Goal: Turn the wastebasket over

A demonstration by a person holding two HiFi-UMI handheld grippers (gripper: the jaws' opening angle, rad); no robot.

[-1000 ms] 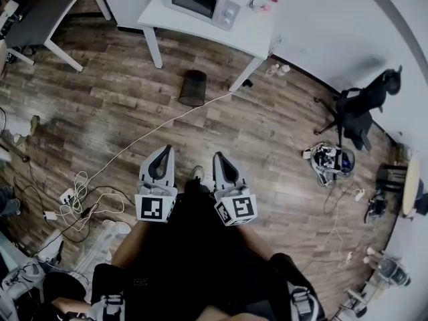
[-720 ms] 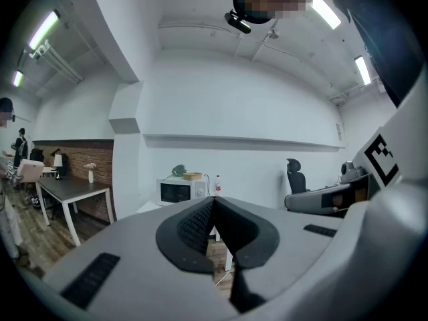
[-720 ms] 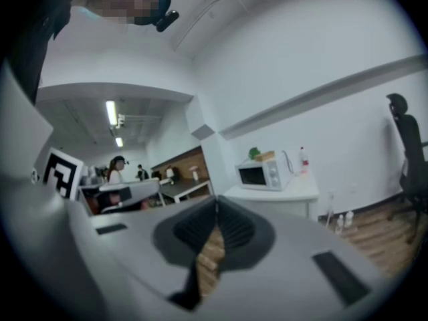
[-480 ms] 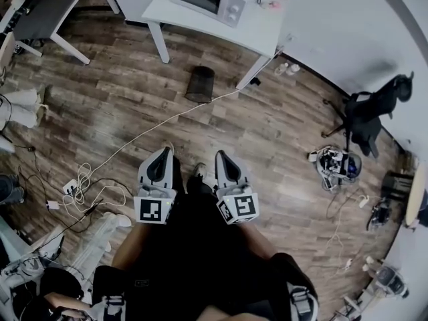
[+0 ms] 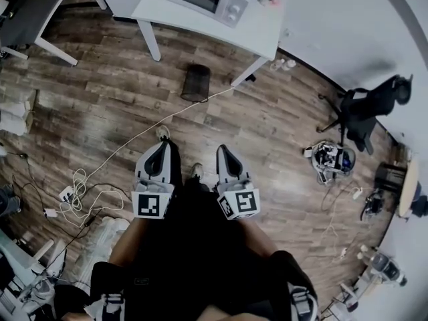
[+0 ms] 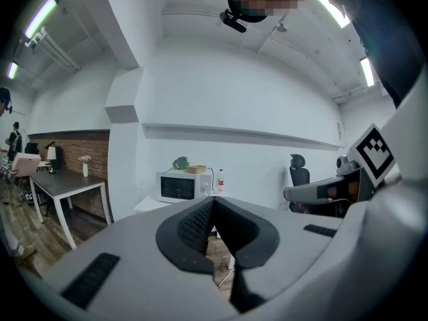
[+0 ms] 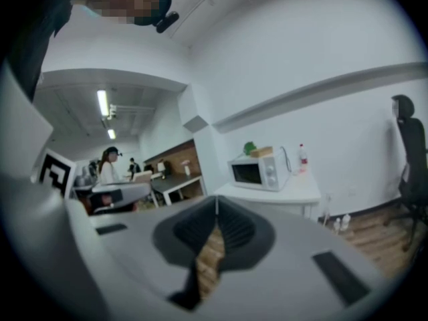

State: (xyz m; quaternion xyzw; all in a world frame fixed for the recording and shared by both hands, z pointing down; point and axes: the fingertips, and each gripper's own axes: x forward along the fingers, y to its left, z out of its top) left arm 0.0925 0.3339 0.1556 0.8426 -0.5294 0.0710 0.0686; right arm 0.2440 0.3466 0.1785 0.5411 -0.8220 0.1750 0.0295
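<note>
Starting nearest the body, the 2 tongs are held side by side. The left gripper (image 5: 162,146) and the right gripper (image 5: 221,150) are each closed completely, ribbed black pads meeting inside smooth grey shells, and nothing is gripped by either. None of the task is judged done: approach, grasp and turn are all left. Farther off, on the wood-plank floor (image 5: 114,99), the wastebasket (image 5: 196,83) is seen, a dark, mesh-walled, tapered cylinder beside a leg of the white table (image 5: 261,35). Which end is up cannot be told.
</note>
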